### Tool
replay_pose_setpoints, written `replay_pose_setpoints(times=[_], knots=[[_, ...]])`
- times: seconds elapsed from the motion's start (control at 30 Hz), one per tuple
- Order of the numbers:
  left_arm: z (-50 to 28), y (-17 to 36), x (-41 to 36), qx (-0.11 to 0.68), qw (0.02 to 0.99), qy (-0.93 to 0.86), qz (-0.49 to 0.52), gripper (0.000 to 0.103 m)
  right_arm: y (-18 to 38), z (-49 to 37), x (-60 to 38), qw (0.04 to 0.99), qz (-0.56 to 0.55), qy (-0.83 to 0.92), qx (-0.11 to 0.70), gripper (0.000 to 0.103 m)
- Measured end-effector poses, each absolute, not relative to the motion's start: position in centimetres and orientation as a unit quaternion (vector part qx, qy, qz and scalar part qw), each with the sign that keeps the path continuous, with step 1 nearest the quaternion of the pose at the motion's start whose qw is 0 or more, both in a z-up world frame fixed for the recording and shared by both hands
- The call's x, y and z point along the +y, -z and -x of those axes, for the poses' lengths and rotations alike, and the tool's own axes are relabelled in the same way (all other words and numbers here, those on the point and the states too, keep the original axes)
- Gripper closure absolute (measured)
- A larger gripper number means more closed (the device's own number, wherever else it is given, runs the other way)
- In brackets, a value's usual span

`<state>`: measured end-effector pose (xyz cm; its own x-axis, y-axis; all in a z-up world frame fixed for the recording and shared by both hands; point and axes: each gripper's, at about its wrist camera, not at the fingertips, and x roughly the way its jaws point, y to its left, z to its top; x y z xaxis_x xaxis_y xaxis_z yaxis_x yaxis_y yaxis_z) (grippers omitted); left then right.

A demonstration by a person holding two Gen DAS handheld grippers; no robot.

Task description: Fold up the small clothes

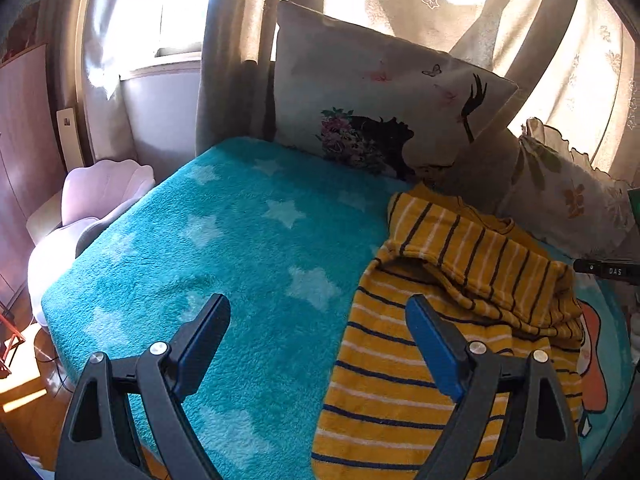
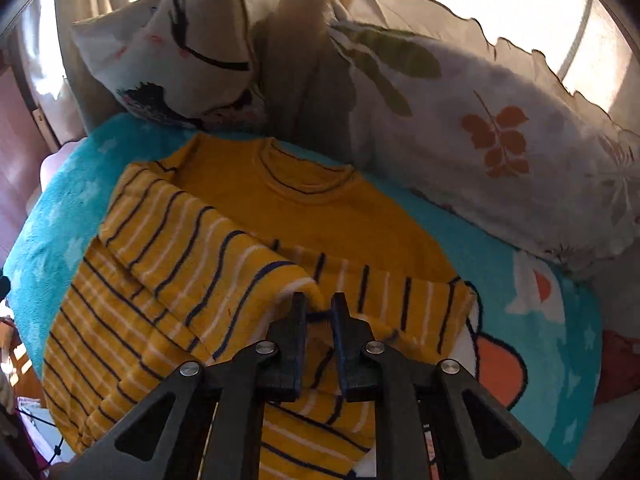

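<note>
A small yellow sweater with navy and white stripes lies on a turquoise star blanket. Its left sleeve is folded across the body. In the left wrist view the sweater lies at the right, partly under my right finger. My left gripper is open and empty, hovering over the blanket beside the sweater's left edge. My right gripper is nearly closed on the cuff end of a sleeve at the sweater's middle.
A white pillow with a dark printed figure leans at the bed's head. A leaf-print pillow lies to its right. Curtains hang behind. A pink chair stands left of the bed. The blanket's cartoon print shows at right.
</note>
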<state>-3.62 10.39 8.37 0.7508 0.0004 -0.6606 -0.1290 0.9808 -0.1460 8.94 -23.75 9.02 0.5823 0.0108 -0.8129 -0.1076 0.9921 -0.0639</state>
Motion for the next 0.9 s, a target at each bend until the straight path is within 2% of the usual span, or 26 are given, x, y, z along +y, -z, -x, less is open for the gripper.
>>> replay_pose_setpoints(times=[0.13, 0.23, 0.4, 0.5, 0.57, 0.67, 0.8, 0.9], knots=[[1.4, -8.6, 7.9, 0.363, 0.929, -0.017, 0.065, 0.014, -8.8, -7.8, -28.0, 0.904, -0.03, -0.025, 0.425, 0.076], [-1.4, -8.4, 5.6, 0.372, 0.927, 0.01, 0.05, 0.014, -8.6, -6.2, -29.4, 0.912, -0.059, -0.033, 0.404, 0.076], [-8.1, -5.1, 2.1, 0.426, 0.902, 0.046, 0.052, 0.014, -5.6, -7.0, -28.0, 0.881, -0.134, -0.133, 0.433, 0.076], [-11.2, -2.4, 1.3, 0.465, 0.883, 0.034, 0.052, 0.014, -2.4, -9.1, -27.8, 0.867, -0.136, -0.105, 0.468, 0.076], [-12.4, -1.1, 1.4, 0.483, 0.874, 0.022, 0.051, 0.014, -1.4, -10.0, -28.6, 0.874, -0.131, -0.058, 0.464, 0.081], [-12.7, -0.8, 2.0, 0.493, 0.868, 0.025, 0.061, 0.014, -1.5, -10.3, -29.0, 0.881, -0.141, -0.031, 0.451, 0.082], [-9.7, -3.1, 3.6, 0.467, 0.881, 0.04, 0.068, 0.014, -3.4, -7.7, -28.6, 0.894, -0.133, -0.027, 0.426, 0.079], [-6.4, -3.7, 6.0, 0.46, 0.883, 0.049, 0.081, 0.014, -4.1, -3.3, -29.8, 0.894, -0.17, -0.051, 0.411, 0.068]])
